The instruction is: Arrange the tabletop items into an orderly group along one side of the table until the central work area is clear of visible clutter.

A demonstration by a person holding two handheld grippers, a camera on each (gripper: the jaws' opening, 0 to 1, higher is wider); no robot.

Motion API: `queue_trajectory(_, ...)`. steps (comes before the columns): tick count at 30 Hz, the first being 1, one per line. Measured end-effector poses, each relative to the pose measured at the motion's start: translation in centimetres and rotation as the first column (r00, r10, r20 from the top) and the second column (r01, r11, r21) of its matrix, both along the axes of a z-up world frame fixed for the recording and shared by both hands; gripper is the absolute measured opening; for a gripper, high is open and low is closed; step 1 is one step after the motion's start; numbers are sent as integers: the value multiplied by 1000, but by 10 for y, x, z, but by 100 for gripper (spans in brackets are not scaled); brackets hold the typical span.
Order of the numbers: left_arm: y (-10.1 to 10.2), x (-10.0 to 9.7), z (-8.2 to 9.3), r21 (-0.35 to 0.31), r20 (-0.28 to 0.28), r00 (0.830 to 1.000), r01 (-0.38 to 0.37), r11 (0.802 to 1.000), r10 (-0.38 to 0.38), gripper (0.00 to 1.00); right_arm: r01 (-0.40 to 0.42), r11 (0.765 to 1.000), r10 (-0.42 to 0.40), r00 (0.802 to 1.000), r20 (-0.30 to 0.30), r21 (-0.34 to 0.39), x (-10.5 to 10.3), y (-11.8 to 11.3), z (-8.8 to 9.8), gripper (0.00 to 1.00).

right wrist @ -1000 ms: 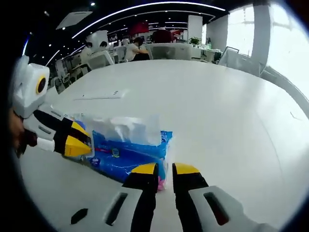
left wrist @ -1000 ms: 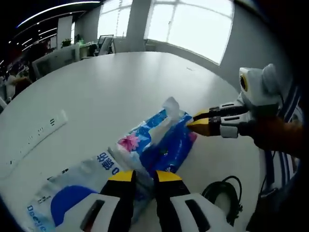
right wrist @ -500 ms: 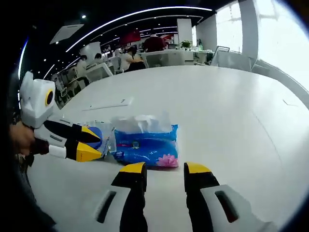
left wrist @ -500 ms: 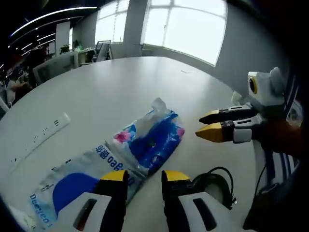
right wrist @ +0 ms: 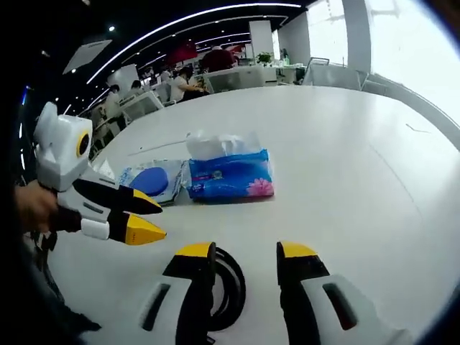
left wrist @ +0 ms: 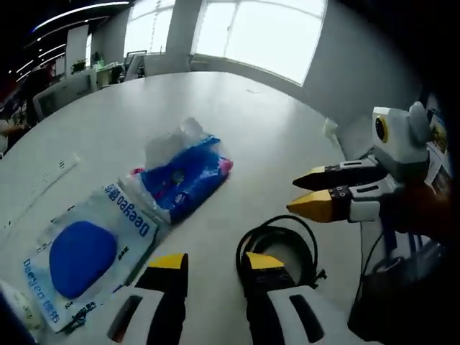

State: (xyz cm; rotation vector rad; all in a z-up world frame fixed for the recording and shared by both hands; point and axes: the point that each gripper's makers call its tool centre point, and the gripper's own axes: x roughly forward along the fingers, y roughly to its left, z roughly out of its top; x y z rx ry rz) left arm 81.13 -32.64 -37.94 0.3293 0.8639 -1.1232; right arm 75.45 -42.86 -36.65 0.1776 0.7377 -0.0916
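the blue tissue pack point(left wrist: 183, 176) and wipes packet point(left wrist: 90, 251) lie side by side on the white table point(left wrist: 215, 100); the coiled black cable point(left wrist: 280, 248) looks left to place. left gripper point(left wrist: 210, 261) and right gripper point(right wrist: 246, 250) hover spread, empty.

Left hand-held gripper point(left wrist: 210, 261): jaws parted, nothing between yellow tips, hanging above counter point(left wrist: 215, 93). Seen from right gripper view point(right wrist: 147, 218), it points right, yellow tips apart, person's hand point(right wrist: 32, 208) wrapped round its body.

Right hand-held gripper point(right wrist: 246, 250): jaws spread wide, empty, above counter. From left gripper view point(left wrist: 307, 192), it points left, tips slightly apart.
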Motion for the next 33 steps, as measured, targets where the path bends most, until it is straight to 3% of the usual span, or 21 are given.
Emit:
queue_trajectory(5,3,-24,-7,11,-25,999,21,1000,-21,27,-9,1000,9,1000,-25,8,-18,10,-10,31)
queue_trajectory(14,2,-50,-21,23,-84,996,16,1000,-15,24,-46,999,46,995,-90,10,-36,24,-33,27)
queue_trajectory(23,4,-57,-33,50,-100,995,-12,999,17,19,-32,999,33,991,-126,11,-40,27,-45,15)
queue_trajectory(33,1,-55,-35,51,-121,990,-61,997,67,16,42,999,-39,992,-117,25,-39,27,-50,12)
